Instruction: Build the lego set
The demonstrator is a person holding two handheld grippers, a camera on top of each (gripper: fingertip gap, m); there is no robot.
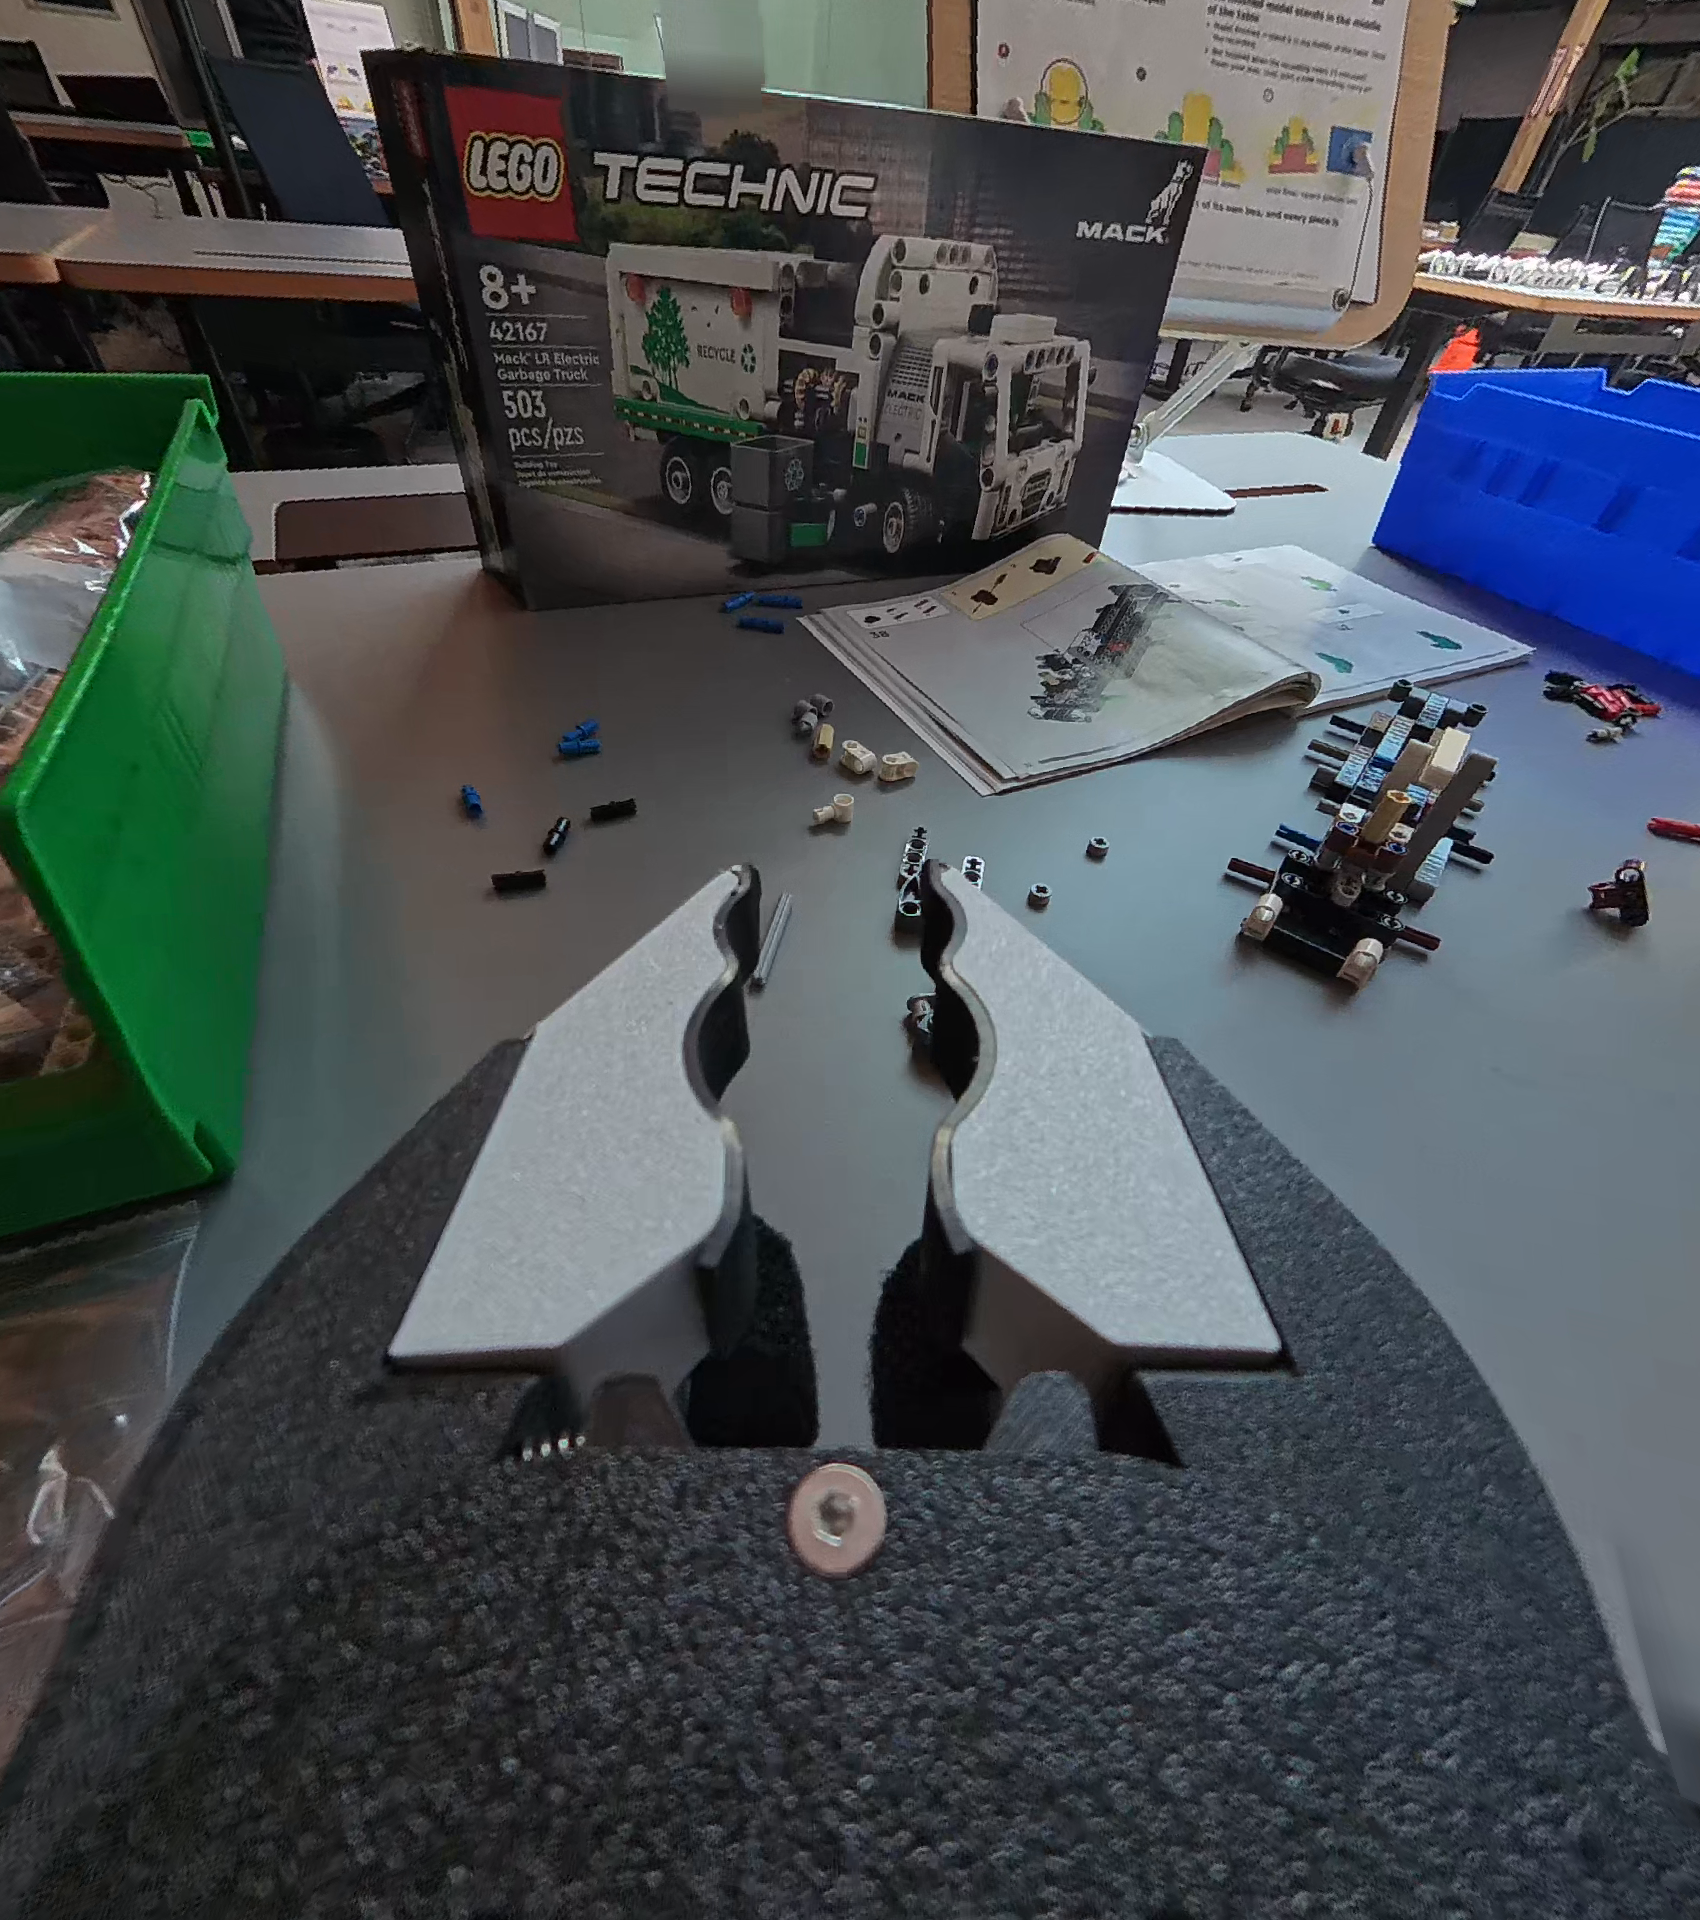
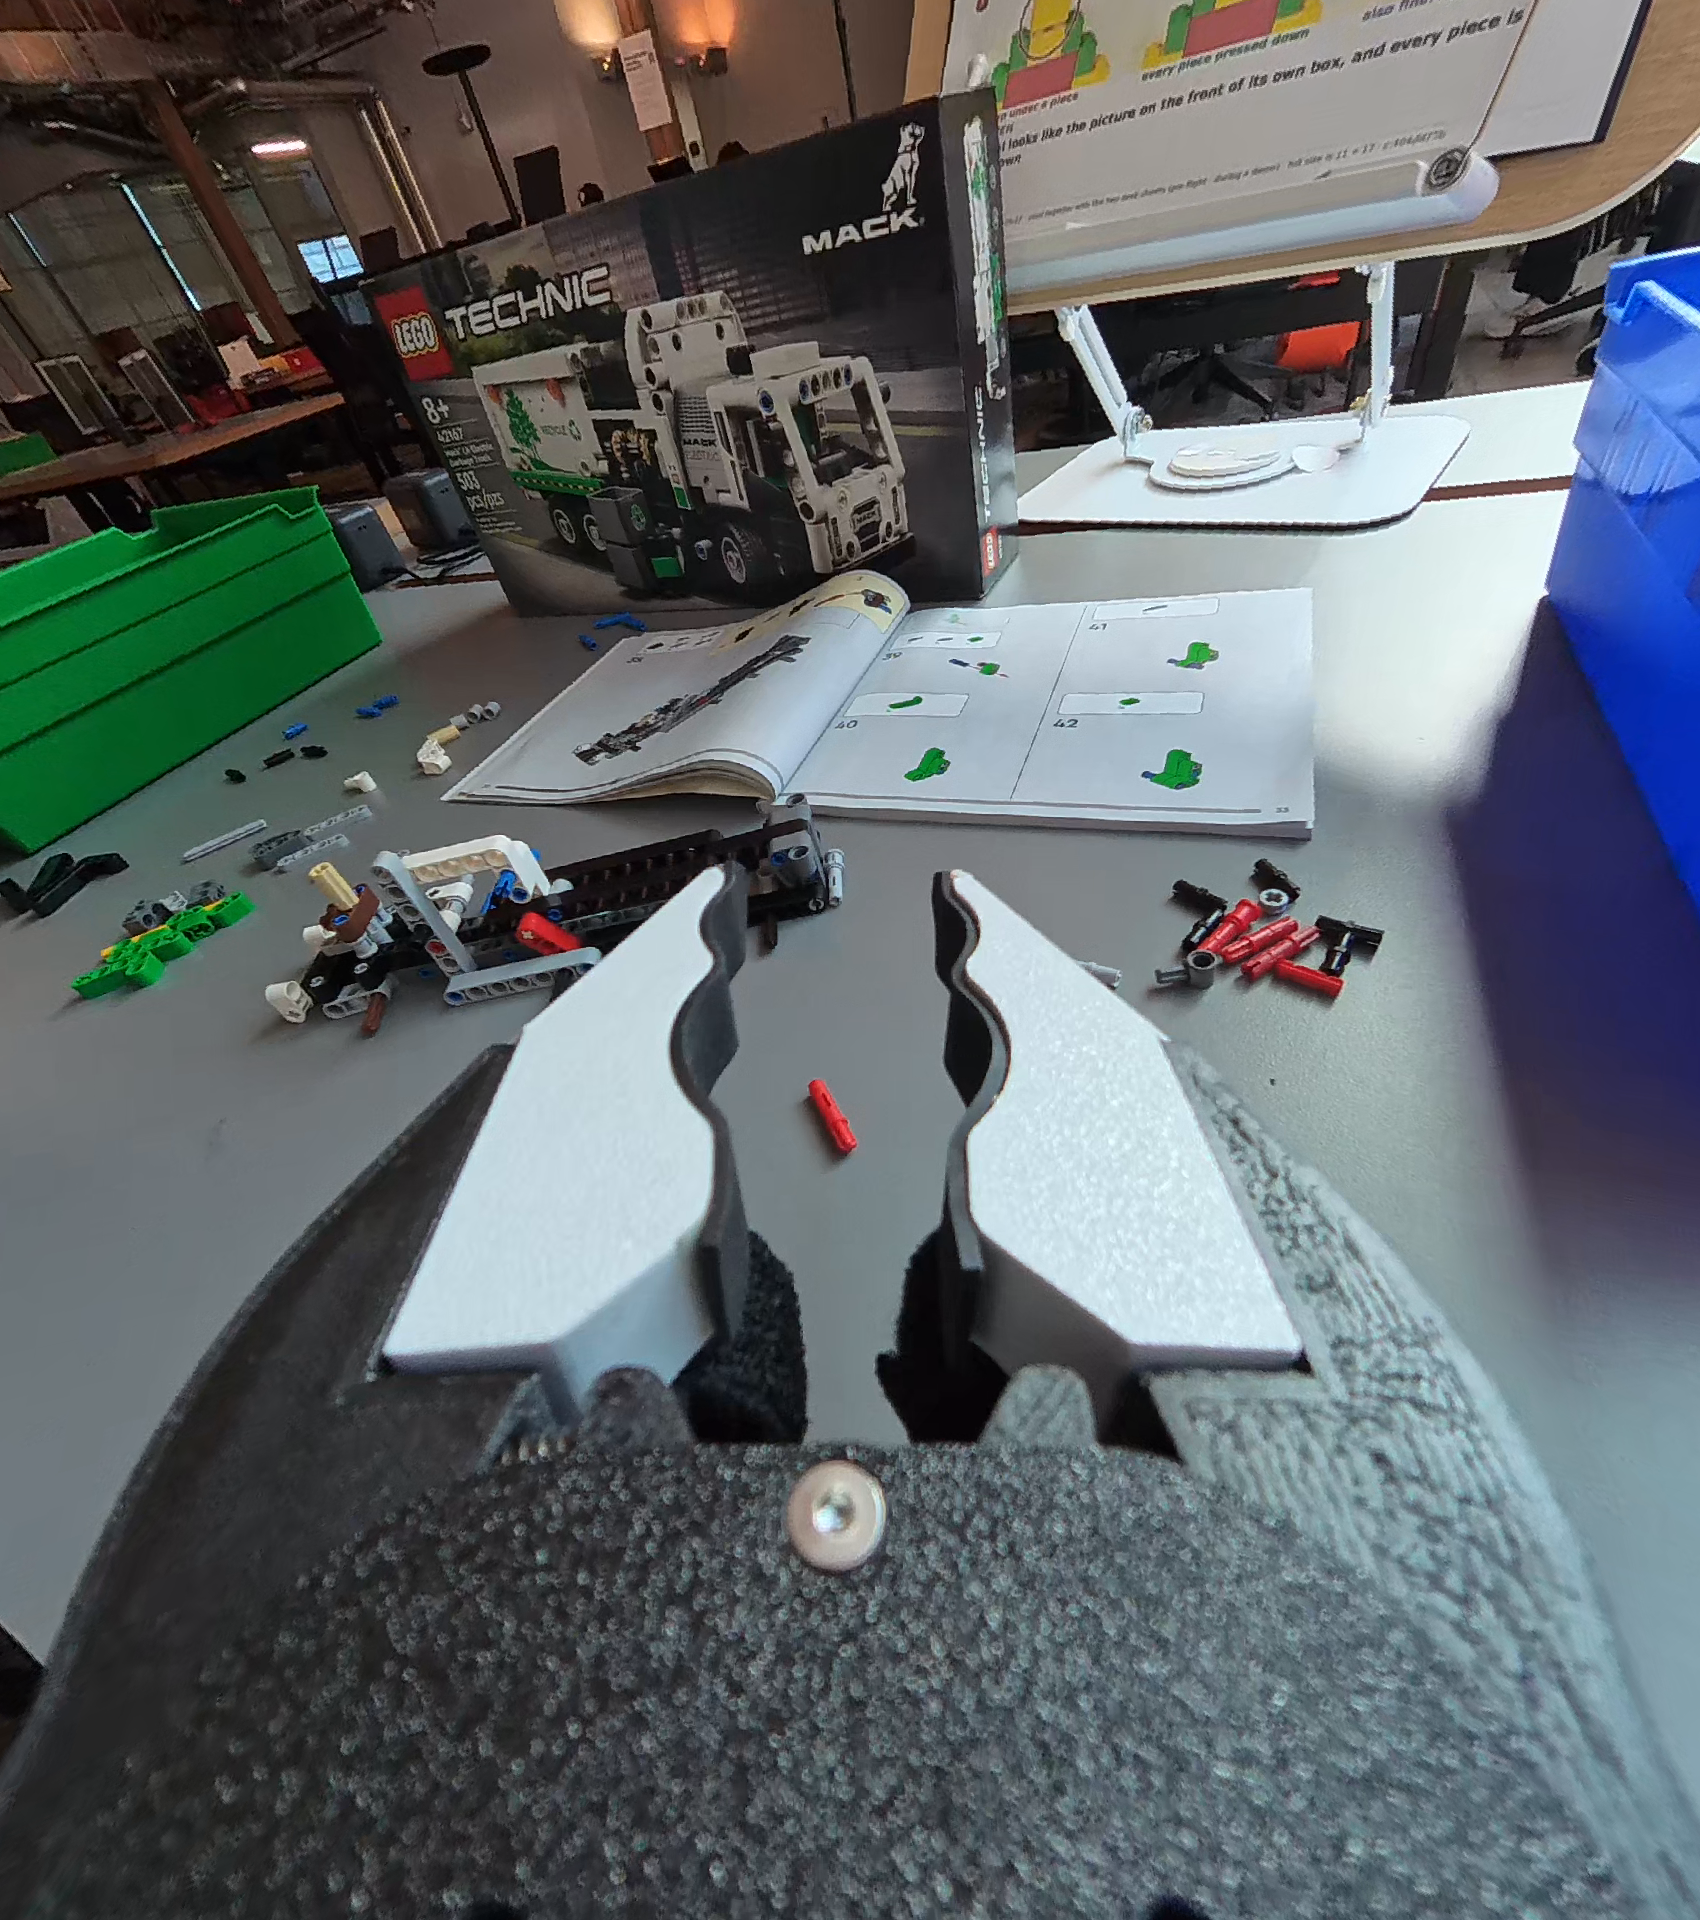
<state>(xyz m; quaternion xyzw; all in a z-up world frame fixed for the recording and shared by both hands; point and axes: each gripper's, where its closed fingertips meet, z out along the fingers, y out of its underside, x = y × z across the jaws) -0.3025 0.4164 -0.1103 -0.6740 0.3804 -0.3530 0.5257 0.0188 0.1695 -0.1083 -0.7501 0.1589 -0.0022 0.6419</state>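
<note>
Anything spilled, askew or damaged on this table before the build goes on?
Nothing looks damaged. Loose pieces lie scattered over the table, normal for a build. One red pin lies alone between the open right gripper's fingers, apart from the red and black pin pile. The half-built chassis lies flat beside the open instruction booklet.

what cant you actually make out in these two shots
- Green bin, left wrist view: contents sit in crinkled clear bags, cut by the left edge.
- Small dark piece, left wrist view: half hidden behind the left tongs.
- Blue bin, right wrist view: cut by the right edge, inside unseen.
</note>
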